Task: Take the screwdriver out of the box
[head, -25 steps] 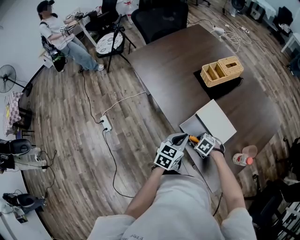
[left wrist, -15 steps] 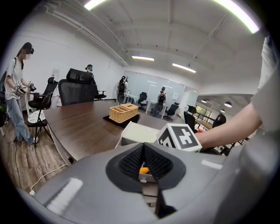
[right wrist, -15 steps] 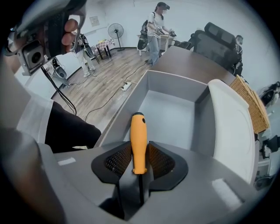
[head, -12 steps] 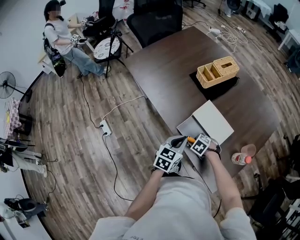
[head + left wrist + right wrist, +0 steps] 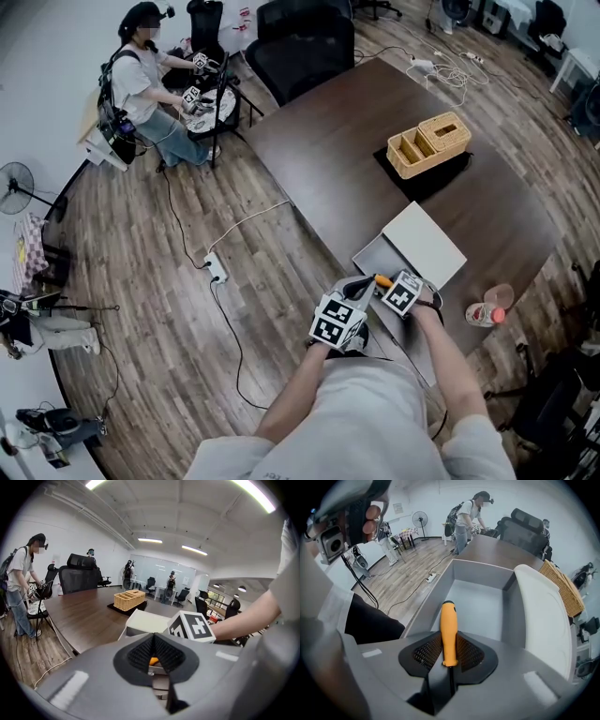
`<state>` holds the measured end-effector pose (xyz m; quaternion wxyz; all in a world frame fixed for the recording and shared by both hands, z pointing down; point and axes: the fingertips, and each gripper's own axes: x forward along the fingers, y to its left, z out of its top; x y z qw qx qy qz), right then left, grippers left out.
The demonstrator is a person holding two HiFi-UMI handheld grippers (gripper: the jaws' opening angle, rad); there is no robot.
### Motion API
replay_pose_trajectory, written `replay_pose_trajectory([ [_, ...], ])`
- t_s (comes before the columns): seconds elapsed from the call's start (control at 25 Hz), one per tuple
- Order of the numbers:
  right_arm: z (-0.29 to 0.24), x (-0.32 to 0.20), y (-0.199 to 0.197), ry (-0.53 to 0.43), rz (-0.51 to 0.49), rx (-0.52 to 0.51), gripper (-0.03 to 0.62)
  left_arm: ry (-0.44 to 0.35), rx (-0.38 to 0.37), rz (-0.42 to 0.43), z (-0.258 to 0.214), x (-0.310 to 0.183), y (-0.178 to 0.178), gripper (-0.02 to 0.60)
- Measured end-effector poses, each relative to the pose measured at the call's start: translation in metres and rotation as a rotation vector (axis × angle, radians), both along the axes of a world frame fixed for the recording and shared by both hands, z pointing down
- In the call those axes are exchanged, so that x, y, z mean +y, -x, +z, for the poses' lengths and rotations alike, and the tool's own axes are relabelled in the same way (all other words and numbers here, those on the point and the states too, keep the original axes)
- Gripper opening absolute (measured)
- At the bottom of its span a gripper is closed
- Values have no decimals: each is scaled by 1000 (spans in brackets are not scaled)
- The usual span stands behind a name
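An orange-handled screwdriver (image 5: 449, 634) lies lengthwise between my right gripper's (image 5: 449, 643) pads, handle pointing out over the open grey box (image 5: 487, 569). The jaws are closing and the pads sit against the handle's sides. In the head view this gripper (image 5: 388, 282) hangs steeply over the box's near end (image 5: 367, 255), with the orange handle (image 5: 383, 279) showing beside its marker cube. The white lid (image 5: 427, 244) leans on the box's far side. My left gripper (image 5: 354, 284) sits just left of the box; in its own view its jaws (image 5: 153, 637) meet with nothing held.
A wicker basket (image 5: 429, 143) on a black mat stands farther along the dark table (image 5: 328, 159). A bottle and cup (image 5: 487, 317) sit near the table's right edge. A person (image 5: 141, 80) and an office chair (image 5: 300, 42) are at the back; a power strip (image 5: 216, 272) lies on the floor.
Both grippers have stayed by the box's near end with the screwdriver at the right one. The head view has shifted a little, and the person at the back has moved.
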<state>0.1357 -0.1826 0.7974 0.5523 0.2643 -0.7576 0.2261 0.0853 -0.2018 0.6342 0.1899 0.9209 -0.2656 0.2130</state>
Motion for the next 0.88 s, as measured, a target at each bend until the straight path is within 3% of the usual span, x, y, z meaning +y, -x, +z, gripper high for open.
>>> replay_pose_trajectory([
  [0.48,-7,-5,-1,-42,99,-55,95,3,-48,13,7,2,5,54],
  [0.88,-15,-14,-7,-106,254,-167,97,3,-64,35,12,6,-1,54],
])
